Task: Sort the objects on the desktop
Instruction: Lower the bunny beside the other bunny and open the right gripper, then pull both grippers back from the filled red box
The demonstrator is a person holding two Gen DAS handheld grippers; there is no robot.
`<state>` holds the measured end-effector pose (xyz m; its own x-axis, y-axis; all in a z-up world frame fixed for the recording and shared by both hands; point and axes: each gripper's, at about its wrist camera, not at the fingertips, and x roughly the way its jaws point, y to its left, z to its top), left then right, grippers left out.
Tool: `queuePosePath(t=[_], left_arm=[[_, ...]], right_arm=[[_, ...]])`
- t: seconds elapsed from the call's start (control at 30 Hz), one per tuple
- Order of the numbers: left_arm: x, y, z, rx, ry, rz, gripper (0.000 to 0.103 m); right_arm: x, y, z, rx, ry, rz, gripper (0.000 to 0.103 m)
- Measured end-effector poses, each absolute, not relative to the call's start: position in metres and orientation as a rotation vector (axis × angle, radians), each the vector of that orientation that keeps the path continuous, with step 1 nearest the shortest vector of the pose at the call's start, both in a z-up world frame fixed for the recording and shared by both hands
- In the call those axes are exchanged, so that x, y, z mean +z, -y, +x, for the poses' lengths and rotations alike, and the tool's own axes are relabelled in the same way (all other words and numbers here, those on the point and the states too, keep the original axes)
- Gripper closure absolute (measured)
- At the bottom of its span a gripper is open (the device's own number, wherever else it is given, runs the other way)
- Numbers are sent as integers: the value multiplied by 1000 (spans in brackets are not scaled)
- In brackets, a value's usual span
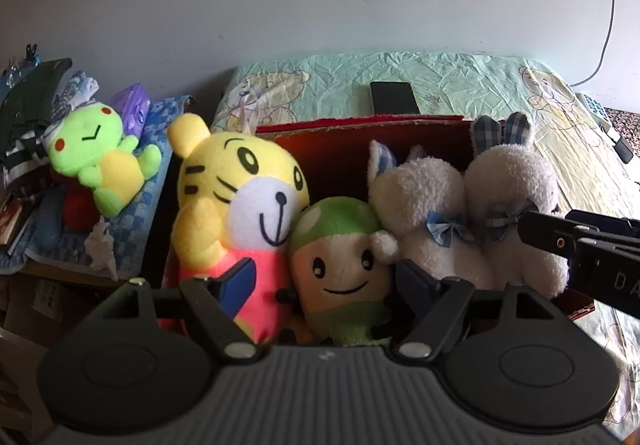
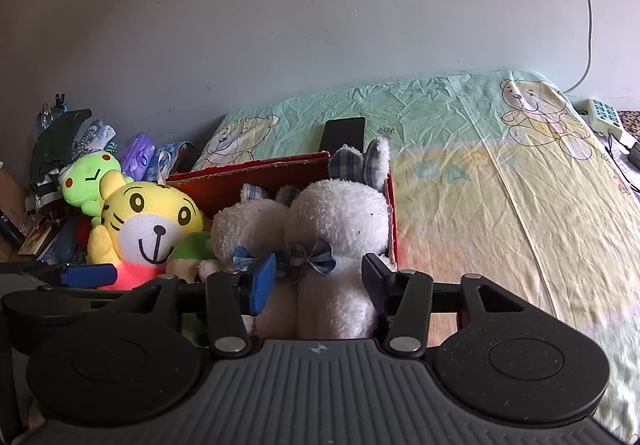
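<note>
1. Plush toys fill a red cardboard box (image 1: 360, 125) that stands on a table covered with a bear-print cloth (image 2: 500, 185): a yellow tiger doll (image 1: 240, 205) at the left end, a green-capped mushroom doll (image 1: 340, 265) in the middle, and two white rabbit dolls side by side at the right, the left rabbit (image 1: 420, 205) touching the right rabbit (image 1: 516, 197).
2. Left gripper (image 1: 324, 281): fingers spread apart, nothing between them; it hovers at the near edge of the box with the mushroom doll in its gap and the tiger doll just beyond its blue-padded finger.
3. Right gripper (image 2: 320, 281): fingers likewise apart and holding nothing; they stand on either side of the lower body of the right rabbit, with no visible squeeze on the plush.
4. Outside the box, a green frog doll (image 1: 100, 161) lies on a blue checked cloth (image 1: 140, 205) amid clutter to the left; a dark phone (image 2: 344, 133) rests on the table behind the box.
5. Step in hand, as judged: the toys appear already gathered in the box, so either placing has ended or a pick is about to start; which one cannot be told.
6. Next move, as judged: if the frog doll belongs with the others, the left gripper must travel left over the tiger doll and close on soft, yielding plush, so a deep bite is advisable.
</note>
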<state>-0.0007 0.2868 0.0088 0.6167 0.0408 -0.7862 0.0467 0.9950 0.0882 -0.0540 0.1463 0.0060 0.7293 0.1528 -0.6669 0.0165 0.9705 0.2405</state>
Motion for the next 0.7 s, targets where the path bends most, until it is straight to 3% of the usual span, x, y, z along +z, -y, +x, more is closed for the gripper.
queuePosePath(t=[0.27, 0.33, 0.43, 0.7], left_arm=[[8, -287, -12, 88, -924, 95, 21], [9, -286, -15, 105, -925, 89, 20], [12, -282, -21, 140, -918, 99, 16], [17, -266, -34, 210, -921, 87, 14]], right_arm=[[6, -152, -58, 88, -795, 223, 47], [9, -155, -61, 84, -793, 209, 34], [14, -158, -66, 76, -791, 171, 25], [24, -140, -79, 51, -815, 155, 17]])
